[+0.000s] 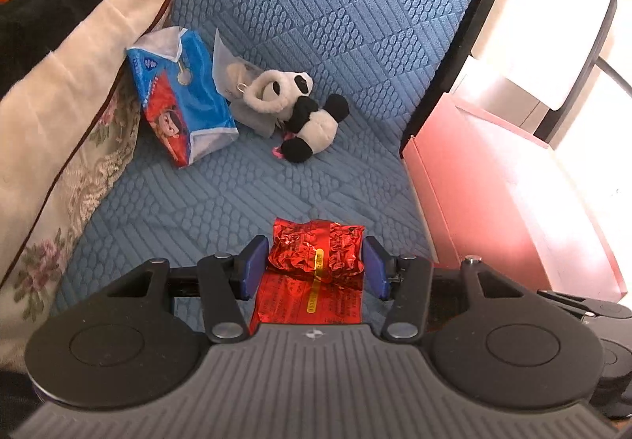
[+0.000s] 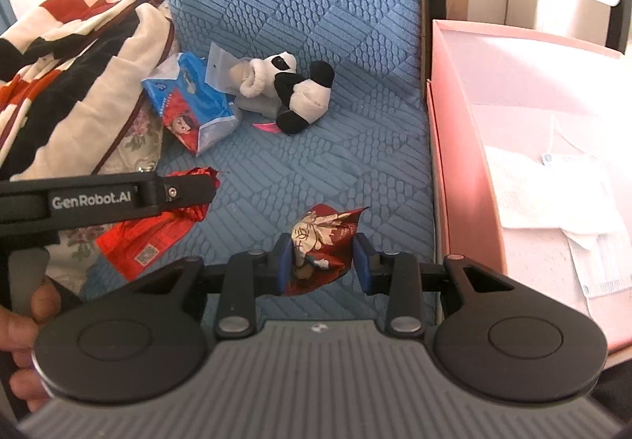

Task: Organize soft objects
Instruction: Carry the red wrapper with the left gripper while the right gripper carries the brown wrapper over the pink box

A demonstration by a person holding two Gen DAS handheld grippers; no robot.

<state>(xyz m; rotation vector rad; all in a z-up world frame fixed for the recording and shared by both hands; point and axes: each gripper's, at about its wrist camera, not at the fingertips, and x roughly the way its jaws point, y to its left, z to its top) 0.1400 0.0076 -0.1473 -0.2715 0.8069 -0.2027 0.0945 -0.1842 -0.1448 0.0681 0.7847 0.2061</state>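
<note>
Right wrist view: your right gripper (image 2: 319, 261) is clamped on a crumpled red patterned packet (image 2: 322, 241), carried clear of the blue quilted cover (image 2: 300, 24). The pink box (image 2: 450, 170) lies just off to the right, open top, white cloths (image 2: 553, 194) already inside. That's the relation that matters, so I'd say swing right over the near wall. Your left gripper (image 1: 314, 267) pinches a red foil packet (image 1: 316, 253), long axis running along the fingers; it's farther from the box, so the right likely goes first. Panda plush (image 2: 304, 91) and blue tissue pack (image 2: 189, 103) are on the cover ahead, well apart from both.
</note>
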